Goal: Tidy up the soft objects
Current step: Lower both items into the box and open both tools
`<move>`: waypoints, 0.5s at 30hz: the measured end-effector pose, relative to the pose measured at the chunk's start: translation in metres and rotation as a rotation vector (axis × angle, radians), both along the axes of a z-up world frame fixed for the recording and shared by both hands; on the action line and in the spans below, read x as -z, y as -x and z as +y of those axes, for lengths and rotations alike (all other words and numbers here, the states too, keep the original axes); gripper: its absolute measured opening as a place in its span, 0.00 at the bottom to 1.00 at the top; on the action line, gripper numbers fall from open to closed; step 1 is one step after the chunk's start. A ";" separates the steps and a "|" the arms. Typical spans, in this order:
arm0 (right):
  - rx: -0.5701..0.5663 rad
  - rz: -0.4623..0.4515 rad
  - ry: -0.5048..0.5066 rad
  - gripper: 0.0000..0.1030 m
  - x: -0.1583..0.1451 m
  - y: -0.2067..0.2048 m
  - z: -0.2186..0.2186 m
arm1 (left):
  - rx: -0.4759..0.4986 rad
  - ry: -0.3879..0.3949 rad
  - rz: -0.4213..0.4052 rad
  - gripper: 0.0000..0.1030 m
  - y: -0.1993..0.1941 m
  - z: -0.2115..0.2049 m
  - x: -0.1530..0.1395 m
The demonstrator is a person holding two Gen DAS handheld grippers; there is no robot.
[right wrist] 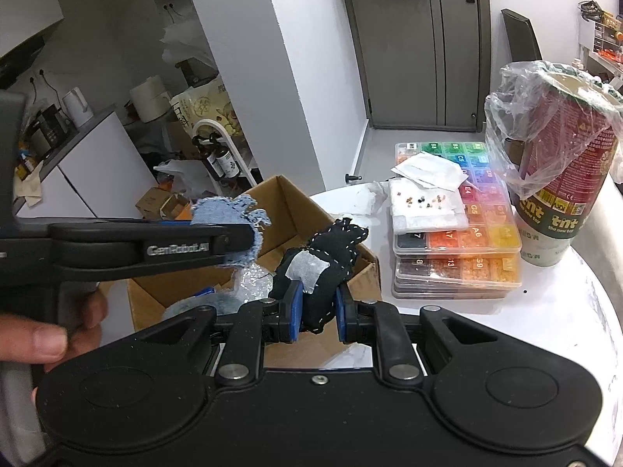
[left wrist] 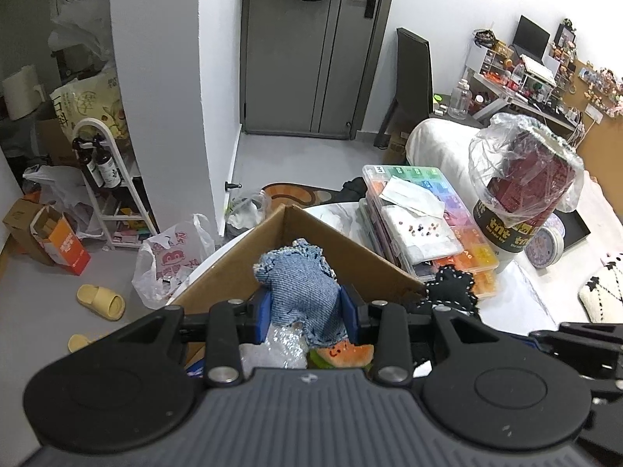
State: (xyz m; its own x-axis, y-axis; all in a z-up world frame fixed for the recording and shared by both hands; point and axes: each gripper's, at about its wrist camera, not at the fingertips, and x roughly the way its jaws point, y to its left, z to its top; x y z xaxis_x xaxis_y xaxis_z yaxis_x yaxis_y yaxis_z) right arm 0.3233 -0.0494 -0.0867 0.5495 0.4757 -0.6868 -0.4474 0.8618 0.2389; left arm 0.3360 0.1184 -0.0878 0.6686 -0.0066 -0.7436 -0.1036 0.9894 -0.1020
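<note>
My left gripper (left wrist: 305, 311) is shut on a blue denim stuffed toy (left wrist: 300, 284) and holds it over the open cardboard box (left wrist: 229, 268). In the right wrist view that denim toy (right wrist: 233, 214) pokes out past the left gripper's fingers, above the box (right wrist: 288, 202). My right gripper (right wrist: 317, 311) is shut on a black stuffed toy (right wrist: 331, 257) with white stitching and a grey patch, just over the box's right side. That black toy (left wrist: 451, 288) shows at the right of the box in the left wrist view. Inside the box lie a silvery glitter piece (left wrist: 284, 346) and a watermelon-slice plush (left wrist: 346, 354).
The box stands on a round white table (right wrist: 525, 319). Stacked clear bead organisers (right wrist: 459, 241) with paper on top sit to the right, beside a tall tube wrapped in plastic (right wrist: 560, 179). A hand (right wrist: 50, 334) grips the left tool. Bags, slippers and a rack crowd the floor (left wrist: 97, 299).
</note>
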 end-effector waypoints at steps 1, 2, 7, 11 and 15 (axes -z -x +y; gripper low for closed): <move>0.003 -0.001 -0.002 0.17 0.000 -0.001 -0.001 | 0.005 0.000 0.005 0.35 -0.003 -0.001 0.002; 0.006 -0.001 -0.003 0.17 0.000 0.000 -0.002 | 0.010 -0.001 0.009 0.35 -0.006 -0.002 0.005; 0.012 0.003 -0.003 0.17 0.001 -0.002 -0.004 | 0.004 -0.026 0.008 0.38 -0.016 -0.004 0.012; 0.009 0.005 -0.002 0.17 0.002 -0.002 -0.003 | 0.003 -0.015 0.017 0.45 -0.021 -0.001 0.017; -0.005 0.005 -0.002 0.18 0.004 -0.003 0.001 | -0.024 -0.027 0.020 0.60 -0.019 0.004 0.016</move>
